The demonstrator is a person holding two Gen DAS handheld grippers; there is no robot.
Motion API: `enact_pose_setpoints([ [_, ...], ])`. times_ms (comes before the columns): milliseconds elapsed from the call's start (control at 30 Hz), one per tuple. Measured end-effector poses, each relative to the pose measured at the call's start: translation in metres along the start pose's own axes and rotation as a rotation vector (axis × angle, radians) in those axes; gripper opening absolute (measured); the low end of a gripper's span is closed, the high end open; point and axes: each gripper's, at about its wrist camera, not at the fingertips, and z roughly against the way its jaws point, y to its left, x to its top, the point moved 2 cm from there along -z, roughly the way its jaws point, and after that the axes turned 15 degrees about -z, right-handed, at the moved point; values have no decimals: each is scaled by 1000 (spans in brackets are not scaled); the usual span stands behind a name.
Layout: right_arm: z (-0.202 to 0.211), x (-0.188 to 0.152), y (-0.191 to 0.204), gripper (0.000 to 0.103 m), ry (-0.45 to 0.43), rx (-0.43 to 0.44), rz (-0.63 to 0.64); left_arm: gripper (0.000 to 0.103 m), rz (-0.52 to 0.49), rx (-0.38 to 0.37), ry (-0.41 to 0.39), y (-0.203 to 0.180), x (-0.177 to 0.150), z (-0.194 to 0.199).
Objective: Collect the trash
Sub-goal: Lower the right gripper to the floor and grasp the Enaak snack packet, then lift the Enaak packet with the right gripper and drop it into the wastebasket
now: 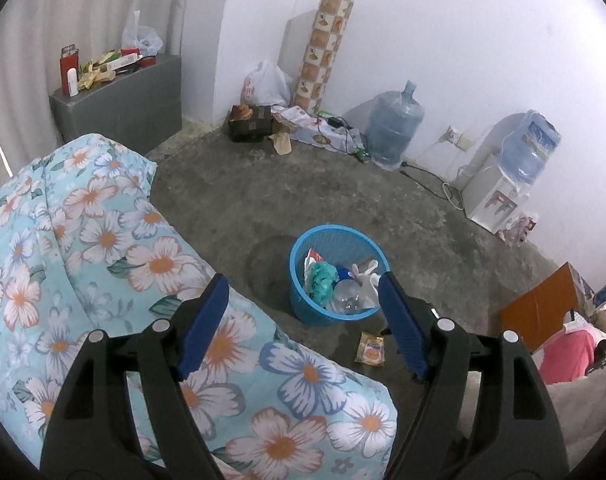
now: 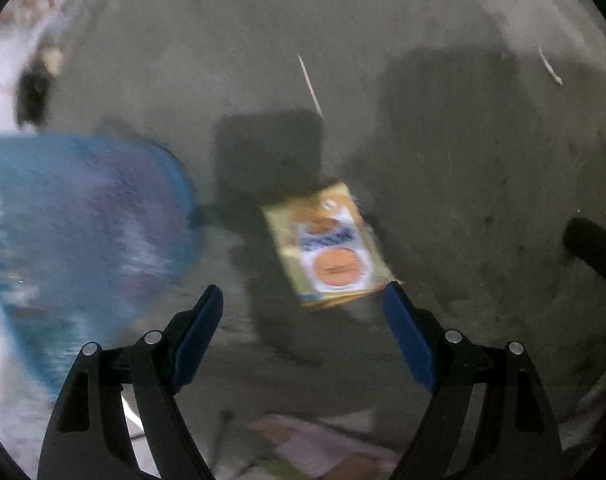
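In the left wrist view, a mattress under a floral sheet (image 1: 103, 248) fills the left side, its edge running diagonally down toward the lower middle and hemming in the floor on that side. Behind it a grey cabinet (image 1: 119, 100) stands against the curtain, its top crowded with small packets and a red container. The left gripper (image 1: 303, 304) hangs over the sheet's edge with its blue pads spread wide and nothing between them. Just beyond the fingertips sits a blue mesh wastebasket (image 1: 335, 276) on the concrete floor (image 1: 343, 184), already holding wrappers, a green bag and clear plastic. A yellow biscuit wrapper (image 1: 370, 349) lies flat on the floor just beside the basket's near side, apart from its wall. The floor past the basket is open as far as the wall, where a patterned roll (image 1: 323, 52), a water jug (image 1: 393, 128) and a water dispenser (image 1: 499, 196) line the edge. An orange board (image 1: 543, 308) closes the right side.

The right wrist view is blurred. The basket (image 2: 103, 216) is a blue smear at left. The right gripper (image 2: 303, 300) points down at the floor, pads spread and empty, with the wrapper (image 2: 331, 244) lying just ahead of them, its near corner close to the right-hand pad. Bare concrete surrounds it, with two thin pale sticks farther off.
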Motion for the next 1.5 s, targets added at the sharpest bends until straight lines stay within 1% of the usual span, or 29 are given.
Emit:
enact_pose_setpoints([
  [67, -15, -2, 9, 80, -23, -70, 72, 73, 4, 1, 8, 0, -1, -1],
  [100, -25, -3, 16, 80, -48, -132, 134, 73, 10, 4, 14, 1, -3, -2],
  [167, -39, -5, 28, 81, -78, -210, 227, 73, 22, 6, 26, 1, -5, -4],
  [200, -46, -7, 34, 85, -76, -232, 262, 73, 29, 7, 37, 2, -7, -4],
  [233, -52, -8, 36, 86, -69, -242, 277, 73, 34, 7, 43, 3, -9, -4],
  [300, -64, -11, 42, 86, -58, -266, 297, 73, 44, 0, 54, 4, -11, -3],
  [467, -82, -14, 43, 86, -53, -270, 264, 73, 44, 14, 64, 4, -12, 2],
  [600, -97, -13, 39, 86, -45, -277, 259, 73, 52, 10, 87, 3, -12, 1],
  [667, -103, -17, 38, 87, -49, -288, 273, 73, 46, 17, 99, 2, -12, 0],
  [733, -107, -19, 39, 92, -65, -308, 298, 73, 42, 22, 105, 0, -12, -1],
  [800, -111, -23, 42, 93, -74, -321, 311, 73, 42, 25, 106, -2, -10, -1],
  [833, -112, -24, 43, 93, -80, -336, 324, 73, 43, 24, 105, -1, -11, -1],
  [933, -112, -21, 37, 92, -84, -334, 313, 73, 46, 28, 108, -2, -10, -2],
  [967, -112, -24, 35, 90, -89, -330, 310, 73, 47, 28, 107, -1, -10, -1],
  [1033, -109, -24, 36, 78, -103, -318, 304, 73, 52, 25, 106, -3, -10, -1],
  [1067, -106, -24, 35, 74, -115, -311, 301, 73, 49, 26, 105, -1, -10, -1],
  [1133, -100, -25, 34, 55, -132, -302, 306, 73, 46, 26, 101, -3, -9, 0],
  [1167, -98, -26, 33, 51, -134, -302, 311, 73, 48, 25, 99, -3, -9, 0],
  [1200, -97, -26, 33, 40, -133, -301, 316, 73, 51, 23, 99, -3, -8, 0],
  [1233, -91, -26, 36, 32, -135, -304, 319, 73, 53, 23, 97, -4, -8, 1],
  [1267, -88, -27, 36, 27, -132, -300, 322, 73, 51, 23, 93, -5, -8, 3],
  [1333, -82, -32, 42, 11, -124, -294, 324, 73, 48, 25, 84, -7, -7, 7],
  [1500, -62, -34, 42, 7, -132, -275, 322, 73, 47, 30, 62, -8, -10, 18],
])
